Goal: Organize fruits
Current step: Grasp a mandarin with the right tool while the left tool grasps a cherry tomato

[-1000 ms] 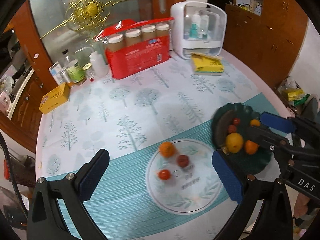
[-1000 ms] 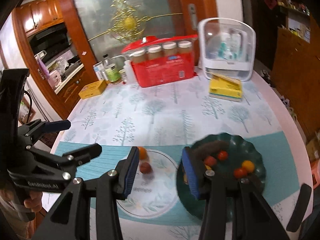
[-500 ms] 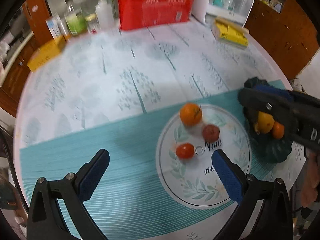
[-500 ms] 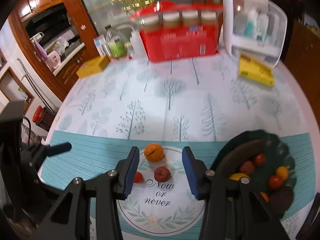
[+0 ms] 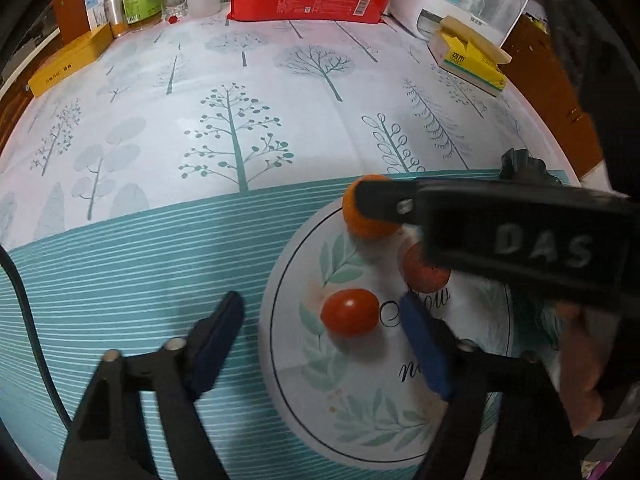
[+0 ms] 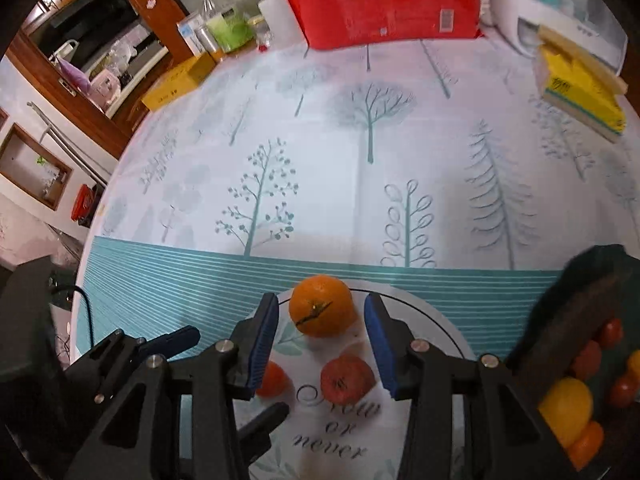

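Left gripper points steeply down, jaws closing, pads not yet pressing on anything. Right gripper also tilts steeply down, jaws partly apart, pads clear of contact; its black body crosses the left wrist view. A hand grips it at lower right.

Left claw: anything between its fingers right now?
Left wrist view: the small red tomato on the white plate sits between the closing left claw's fingers, untouched so far.
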The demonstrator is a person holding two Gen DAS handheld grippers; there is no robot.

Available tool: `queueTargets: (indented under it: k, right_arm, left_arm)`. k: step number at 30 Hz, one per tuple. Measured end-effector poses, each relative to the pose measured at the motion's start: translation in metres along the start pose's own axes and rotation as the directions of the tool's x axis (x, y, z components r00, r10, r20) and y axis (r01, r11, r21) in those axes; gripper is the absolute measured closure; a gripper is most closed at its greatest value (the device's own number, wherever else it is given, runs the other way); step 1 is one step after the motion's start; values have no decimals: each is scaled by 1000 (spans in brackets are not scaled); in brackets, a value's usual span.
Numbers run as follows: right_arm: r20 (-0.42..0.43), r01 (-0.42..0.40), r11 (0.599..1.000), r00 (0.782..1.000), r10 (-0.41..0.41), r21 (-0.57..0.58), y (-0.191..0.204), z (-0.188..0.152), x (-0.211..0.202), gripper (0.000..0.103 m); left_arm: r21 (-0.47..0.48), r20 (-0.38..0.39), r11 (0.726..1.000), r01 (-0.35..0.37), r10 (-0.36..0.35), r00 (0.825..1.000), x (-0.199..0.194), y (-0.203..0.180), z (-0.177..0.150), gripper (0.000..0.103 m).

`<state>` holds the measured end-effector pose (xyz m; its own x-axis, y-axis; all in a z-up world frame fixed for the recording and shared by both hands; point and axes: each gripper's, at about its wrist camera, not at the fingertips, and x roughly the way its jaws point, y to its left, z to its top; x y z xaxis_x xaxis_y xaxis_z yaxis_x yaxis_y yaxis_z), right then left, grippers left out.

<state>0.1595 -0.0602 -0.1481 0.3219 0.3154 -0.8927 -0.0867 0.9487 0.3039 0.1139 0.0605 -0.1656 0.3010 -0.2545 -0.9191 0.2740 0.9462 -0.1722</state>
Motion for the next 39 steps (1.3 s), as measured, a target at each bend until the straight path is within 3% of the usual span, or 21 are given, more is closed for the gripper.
queueTargets:
  k: [2,6,9,24,39]
  right_arm:
    - [-21,-17,1000,1000,17,-2,1,0,9,58]
    - [-48,-29,1000,998,28,-5,-2,-2,19,60]
    - [-44,-46,999,998,45,-6,-5,-2,20,63]
    - [19,-52,998,999,51,42,-19,-8,-6,64]
    - [154,-77,992,986,61,103,-37,-38,-82,64]
  left_arm:
    - [-3,-5,1000,7,-7,1000,3,0,1,45]
    - [10,3,1000,17,-17,1000,5,-4,2,59]
    - [11,-4,999,47,-47,999,7,-8,2,75]
    - [31,-25,999,-26,27,999,0,-13,2,76]
    - [31,72,996,-85,82,994,-63,-19,15,76]
